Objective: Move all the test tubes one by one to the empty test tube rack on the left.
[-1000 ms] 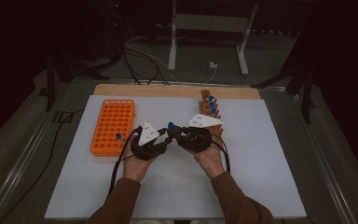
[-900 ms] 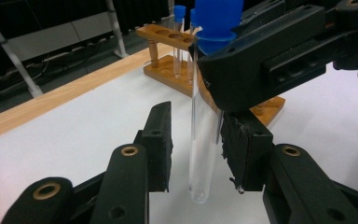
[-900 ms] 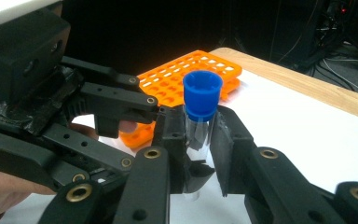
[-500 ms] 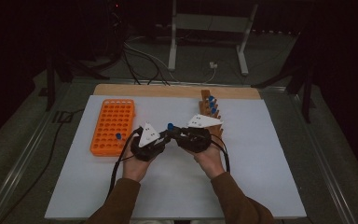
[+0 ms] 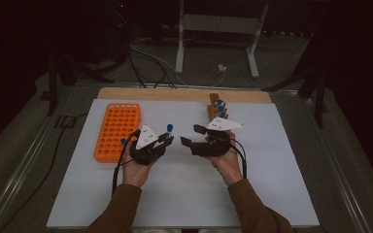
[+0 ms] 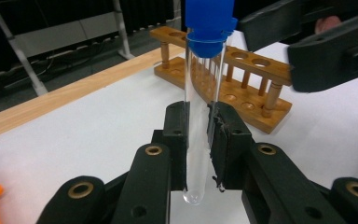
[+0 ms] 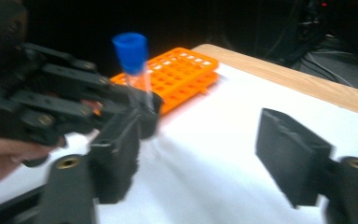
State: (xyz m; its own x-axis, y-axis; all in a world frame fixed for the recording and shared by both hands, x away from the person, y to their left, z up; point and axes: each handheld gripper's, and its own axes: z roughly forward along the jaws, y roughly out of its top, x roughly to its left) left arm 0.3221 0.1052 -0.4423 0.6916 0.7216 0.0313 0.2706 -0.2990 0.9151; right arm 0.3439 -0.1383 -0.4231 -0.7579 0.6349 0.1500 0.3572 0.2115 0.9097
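Observation:
A clear test tube with a blue cap [image 6: 199,116] stands upright between the pads of my left gripper [image 6: 198,140], which is shut on it. In the high view the left gripper [image 5: 166,139] holds the tube [image 5: 169,128] above the white sheet, right of the orange rack [image 5: 118,131]. My right gripper [image 5: 186,143] faces it from the right, a short gap away. Its jaws have just been opening, and in the right gripper view the right gripper [image 7: 205,158] stands open with nothing between its pads. Beyond them that view shows the left gripper [image 7: 135,116] with the tube [image 7: 133,60].
A wooden tube rack [image 5: 217,110] with several blue-capped tubes stands behind the right hand; the left gripper view shows open holes in the wooden rack [image 6: 242,79]. The white sheet [image 5: 272,170] covers the table, with a wooden strip [image 5: 175,93] along its back edge.
The two grippers met at the tube before. Now the right gripper's jaws have opened and stand apart from the tube, which stays in the left gripper.

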